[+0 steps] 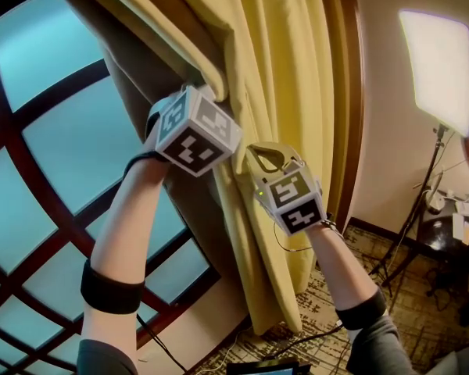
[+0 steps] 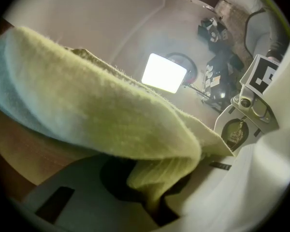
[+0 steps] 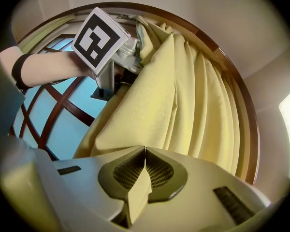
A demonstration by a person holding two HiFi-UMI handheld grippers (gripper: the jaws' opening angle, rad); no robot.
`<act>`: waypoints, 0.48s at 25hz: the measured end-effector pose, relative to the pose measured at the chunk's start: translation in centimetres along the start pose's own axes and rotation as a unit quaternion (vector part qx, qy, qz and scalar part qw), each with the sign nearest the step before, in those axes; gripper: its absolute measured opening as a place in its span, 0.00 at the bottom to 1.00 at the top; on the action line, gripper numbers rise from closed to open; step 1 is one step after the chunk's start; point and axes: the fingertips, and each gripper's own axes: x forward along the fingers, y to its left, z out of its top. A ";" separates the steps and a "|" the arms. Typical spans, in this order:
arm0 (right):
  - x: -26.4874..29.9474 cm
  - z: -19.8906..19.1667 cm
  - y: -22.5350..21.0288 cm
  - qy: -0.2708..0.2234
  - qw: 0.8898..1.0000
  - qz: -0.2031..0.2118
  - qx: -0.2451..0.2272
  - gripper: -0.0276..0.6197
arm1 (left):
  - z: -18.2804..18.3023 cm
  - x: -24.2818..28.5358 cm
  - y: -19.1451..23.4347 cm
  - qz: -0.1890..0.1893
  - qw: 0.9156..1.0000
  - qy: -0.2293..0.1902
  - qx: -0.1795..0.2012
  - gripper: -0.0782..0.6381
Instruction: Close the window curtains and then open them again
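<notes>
Left gripper view: your left gripper (image 2: pixel 157 204) is clamped on a bunched fold of the curtain (image 2: pixel 111 124). Jaws nearly together, cloth wadded between them. The fabric is pale yellow with a fuzzy nap along the edge.

Right gripper view: your right gripper (image 3: pixel 144 153) is also nipped tight on the same curtain. A thin flat strip of cloth runs down between the meshed pads (image 3: pixel 159 170).

Head view: both grippers hold the curtain's leading edge, L higher, R lower and just to its right, markers cubes facing you.

Count: 1 curtain, 2 grippers, 1 window (image 1: pixel 62 139), 1 lit panel lamp (image 1: pixel 438 61) on a thin stand (image 1: pixel 422 201).

Curtain position: gathered at the window's R side against the dark wood frame (image 1: pixel 352 92), hanging in long vertical pleats. Glass to the L is uncovered.

Materials: curtain back is a darker brown lining (image 1: pixel 141 76). Window is blue-tinted panes btw curved dark wood bars. Floor is patterned carpet (image 1: pixel 328 287).
</notes>
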 end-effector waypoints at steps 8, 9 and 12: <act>2.4 -0.5 -1.8 0.003 1.000 -0.011 -0.005 0.06 | -0.6 2.6 0.8 -0.012 1.000 -0.005 0.007 0.13; 2.8 -0.7 -2.0 0.005 1.000 -0.012 -0.007 0.06 | -0.7 3.1 0.8 -0.016 1.000 -0.006 0.006 0.13; 3.3 -1.2 -3.1 0.008 1.000 -0.025 -0.006 0.05 | -0.2 4.4 0.7 -0.027 0.999 -0.020 0.007 0.12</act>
